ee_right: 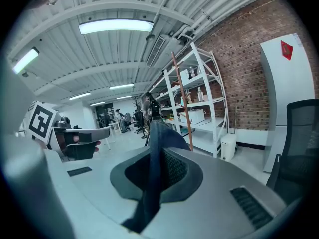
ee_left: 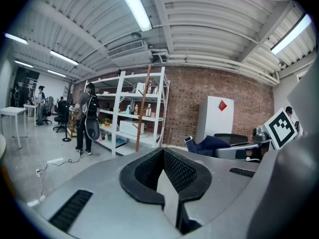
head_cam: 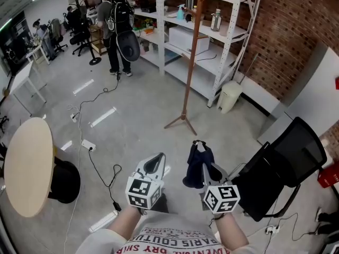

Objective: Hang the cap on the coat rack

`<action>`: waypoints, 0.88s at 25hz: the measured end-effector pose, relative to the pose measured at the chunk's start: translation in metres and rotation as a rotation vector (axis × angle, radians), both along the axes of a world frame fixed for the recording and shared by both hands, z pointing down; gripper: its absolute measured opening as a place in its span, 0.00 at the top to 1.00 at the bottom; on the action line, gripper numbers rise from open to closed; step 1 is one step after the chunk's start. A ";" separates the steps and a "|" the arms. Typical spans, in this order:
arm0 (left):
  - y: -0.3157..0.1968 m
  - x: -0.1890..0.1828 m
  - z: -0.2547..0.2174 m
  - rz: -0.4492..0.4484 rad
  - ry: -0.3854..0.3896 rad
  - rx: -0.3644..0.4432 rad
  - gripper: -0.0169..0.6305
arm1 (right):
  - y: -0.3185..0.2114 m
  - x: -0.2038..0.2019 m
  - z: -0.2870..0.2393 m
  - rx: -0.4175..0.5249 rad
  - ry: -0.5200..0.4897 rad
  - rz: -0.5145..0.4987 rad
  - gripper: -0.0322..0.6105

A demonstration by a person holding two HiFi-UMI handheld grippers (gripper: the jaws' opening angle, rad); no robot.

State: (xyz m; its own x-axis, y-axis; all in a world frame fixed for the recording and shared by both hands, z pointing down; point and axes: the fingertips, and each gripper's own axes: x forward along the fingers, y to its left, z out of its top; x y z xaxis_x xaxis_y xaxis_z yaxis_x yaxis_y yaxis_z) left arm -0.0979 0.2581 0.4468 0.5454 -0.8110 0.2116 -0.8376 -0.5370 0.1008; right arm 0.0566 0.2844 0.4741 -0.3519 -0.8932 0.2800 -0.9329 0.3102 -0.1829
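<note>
Left gripper (head_cam: 155, 162): jaws pressed together, nothing between them. Right gripper (head_cam: 211, 169): jaws pinching the dark blue cap (head_cam: 196, 165), which hangs limp from them above the floor. Black chair (head_cam: 288, 160) close on the right. Wooden coat rack (head_cam: 190, 57) stands farther ahead on its tripod foot, well apart from the cap, in front of white shelving (head_cam: 225, 33).

The dark navy cap (head_cam: 198, 166) is hanging limp and bunched, pinched in the right tool (head_cam: 199, 145); its brim seems to be pointing up. The brown wooden coat rack (head_cam: 190, 52) is standing upright on splayed feet, well apart from the cap.
</note>
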 end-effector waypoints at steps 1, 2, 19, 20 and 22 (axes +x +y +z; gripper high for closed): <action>-0.007 -0.002 0.001 0.001 0.002 -0.005 0.96 | -0.007 -0.001 0.000 -0.006 -0.003 0.004 0.92; -0.015 -0.003 0.001 0.003 0.004 -0.011 0.96 | -0.014 -0.003 -0.001 -0.012 -0.007 0.007 0.92; -0.247 -0.053 -0.008 0.144 0.058 -0.024 0.96 | -0.219 -0.052 -0.019 -0.018 -0.008 0.171 0.92; -0.257 -0.056 -0.008 0.146 0.066 -0.023 0.96 | -0.230 -0.053 -0.021 -0.012 -0.004 0.182 0.92; -0.279 -0.065 -0.006 0.138 0.081 -0.027 0.96 | -0.248 -0.056 -0.025 -0.002 0.004 0.199 0.92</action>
